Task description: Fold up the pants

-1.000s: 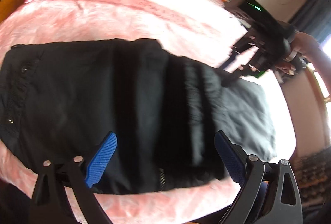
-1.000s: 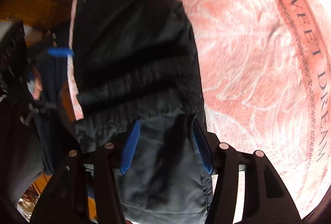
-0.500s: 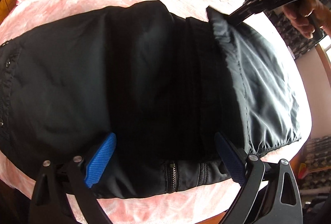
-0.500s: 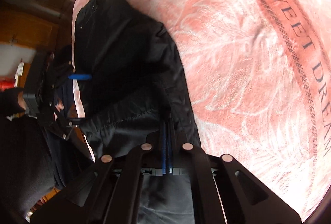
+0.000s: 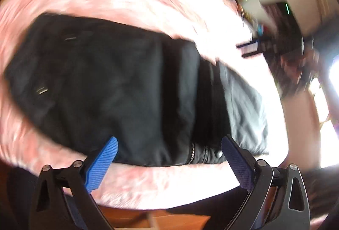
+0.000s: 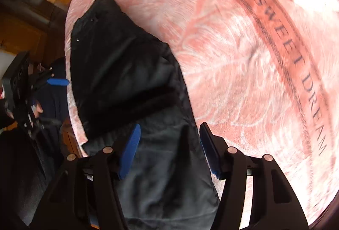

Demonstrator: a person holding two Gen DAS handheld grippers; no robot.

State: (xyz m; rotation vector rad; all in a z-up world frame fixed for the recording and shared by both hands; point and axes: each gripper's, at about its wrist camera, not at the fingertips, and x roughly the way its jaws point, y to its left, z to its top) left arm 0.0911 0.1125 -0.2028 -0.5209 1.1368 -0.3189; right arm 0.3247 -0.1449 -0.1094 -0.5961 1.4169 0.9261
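Lying across the near edge of the pink blanket point(image 6: 243, 56), the black pants point(image 5: 110, 85) sit in a rough bundle, part-way folded by the look of it. Over on the left, the left gripper point(image 5: 169, 157) hangs above the zipper edge with its blue pads spread wide and nothing between them; that view is smeared, so fine detail is lost. Moving across the cloth: dark, matte outer fabric, then a ribbed black band point(image 6: 135, 102), then a paler grey lining point(image 6: 169, 166) turned out at the right end. And on the right, the right gripper point(image 6: 169, 140) is opening over that lining, cloth beneath the pads but not pinched. This looks soft, light and limp stuff, likely a bit slick on the lining side, so it will sag and slide rather than hold a crease. Best bet, I'd say: take it at the ribbed band or a seamed edge, both layers together.
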